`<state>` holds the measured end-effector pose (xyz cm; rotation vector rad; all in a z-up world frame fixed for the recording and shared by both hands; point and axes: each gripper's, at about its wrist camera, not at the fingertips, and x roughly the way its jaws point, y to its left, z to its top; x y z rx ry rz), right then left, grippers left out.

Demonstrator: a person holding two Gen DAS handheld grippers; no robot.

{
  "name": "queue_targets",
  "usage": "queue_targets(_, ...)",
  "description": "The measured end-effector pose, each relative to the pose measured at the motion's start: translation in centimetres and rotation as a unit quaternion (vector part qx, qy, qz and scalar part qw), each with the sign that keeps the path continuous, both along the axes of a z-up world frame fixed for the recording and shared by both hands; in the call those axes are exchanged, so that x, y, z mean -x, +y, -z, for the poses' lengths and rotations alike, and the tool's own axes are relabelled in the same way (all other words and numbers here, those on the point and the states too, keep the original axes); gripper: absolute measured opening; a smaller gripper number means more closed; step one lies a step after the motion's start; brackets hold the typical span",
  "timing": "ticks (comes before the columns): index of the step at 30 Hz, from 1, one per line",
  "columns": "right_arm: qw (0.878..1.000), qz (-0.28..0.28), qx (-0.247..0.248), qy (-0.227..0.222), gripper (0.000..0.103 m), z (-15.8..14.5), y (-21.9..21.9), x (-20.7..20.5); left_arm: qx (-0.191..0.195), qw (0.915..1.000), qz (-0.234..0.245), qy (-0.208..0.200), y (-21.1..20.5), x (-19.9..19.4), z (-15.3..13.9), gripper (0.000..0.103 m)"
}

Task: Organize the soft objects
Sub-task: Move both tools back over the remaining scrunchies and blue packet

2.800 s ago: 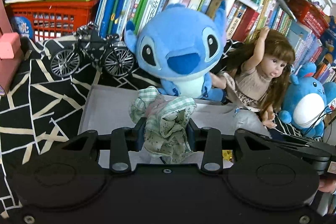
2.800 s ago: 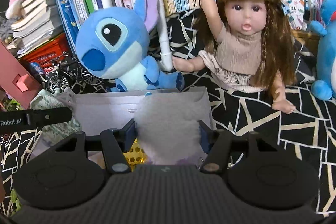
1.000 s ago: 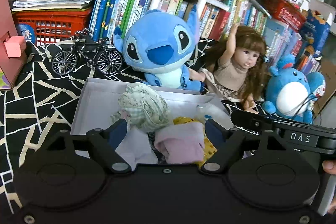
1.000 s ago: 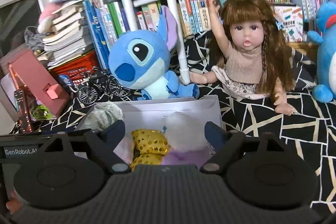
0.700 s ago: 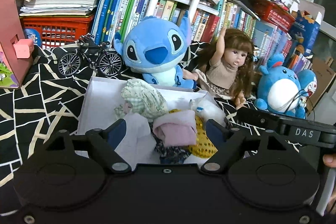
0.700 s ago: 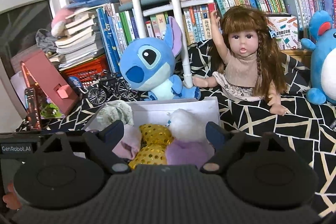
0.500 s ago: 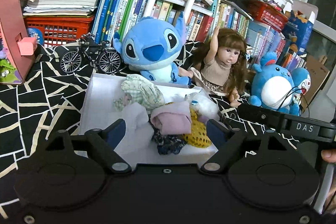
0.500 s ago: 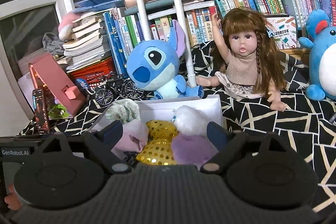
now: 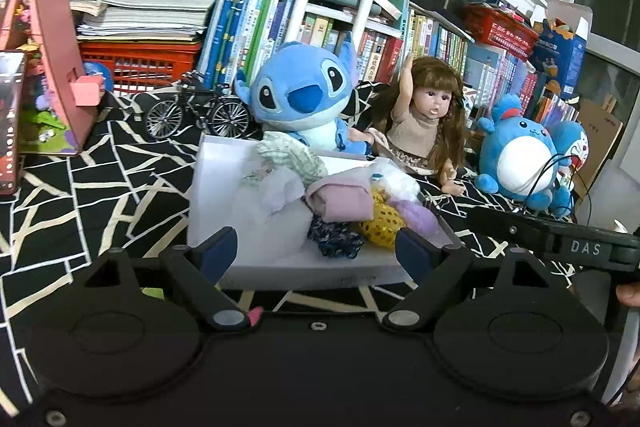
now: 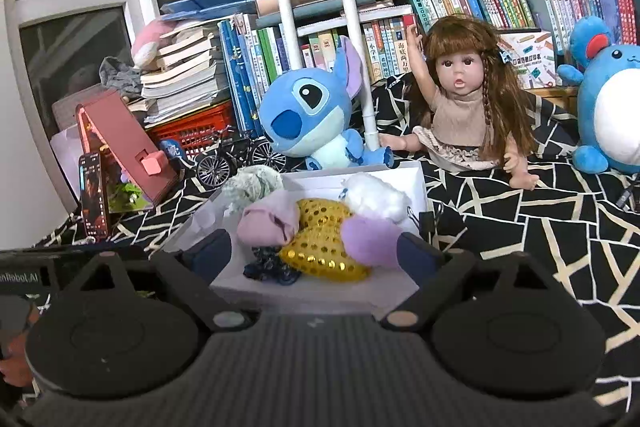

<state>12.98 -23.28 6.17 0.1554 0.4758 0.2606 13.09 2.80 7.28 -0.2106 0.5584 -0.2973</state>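
Observation:
A white box [image 9: 256,267] [image 10: 304,291] on the black patterned cloth holds several soft items: a green checked cloth bundle [image 9: 292,157] [image 10: 252,185], a pink roll [image 9: 340,199] [image 10: 268,223], a gold sequin pouch [image 9: 378,223] [image 10: 320,241], a white fluffy ball [image 10: 376,195], a lilac fluffy piece [image 10: 368,239] and a dark blue scrunchie [image 9: 334,239]. My left gripper [image 9: 318,249] is open and empty just in front of the box. My right gripper [image 10: 314,251] is open and empty, also in front of the box.
Behind the box sit a blue Stitch plush [image 9: 304,95], a doll [image 9: 424,115] and a blue round plush [image 9: 520,159]. A model bicycle [image 9: 196,111], red basket [image 9: 140,61], pink toy house [image 9: 48,67] and book rows stand at the back.
Both grippers opened, leaving the green cloth bundle and the white fluffy ball in the box, then pulled back and up away from it.

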Motion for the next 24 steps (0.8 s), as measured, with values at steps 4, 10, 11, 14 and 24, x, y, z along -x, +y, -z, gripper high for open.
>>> queue_targets(4, 1.0, -0.004, 0.01, -0.007, 0.097, 0.4, 0.5, 1.4, -0.004, 1.0, -0.006, -0.005, 0.7, 1.3, 0.4, 0.086)
queue_targets(10, 1.0, -0.01, 0.023, -0.006, 0.097, 1.4, 1.5, 3.0, -0.013, 0.9997, -0.018, -0.007, 1.6, 2.9, 1.1, 0.086)
queue_targets(11, 1.0, -0.011, 0.025, -0.005, 0.097, 1.5, 1.7, 3.2, -0.016, 0.9996, -0.02, -0.009, 1.8, 3.2, 1.3, 0.087)
queue_targets(14, 0.999, -0.015, 0.03, -0.003, 0.097, 2.1, 2.2, 3.8, -0.022, 0.9993, -0.029, -0.01, 2.2, 3.9, 1.7, 0.087)
queue_targets(24, 0.998, -0.025, 0.052, 0.007, 0.098, 3.8, 3.5, 5.4, -0.036, 0.9981, -0.05, -0.004, 3.5, 5.5, 3.4, 0.087)
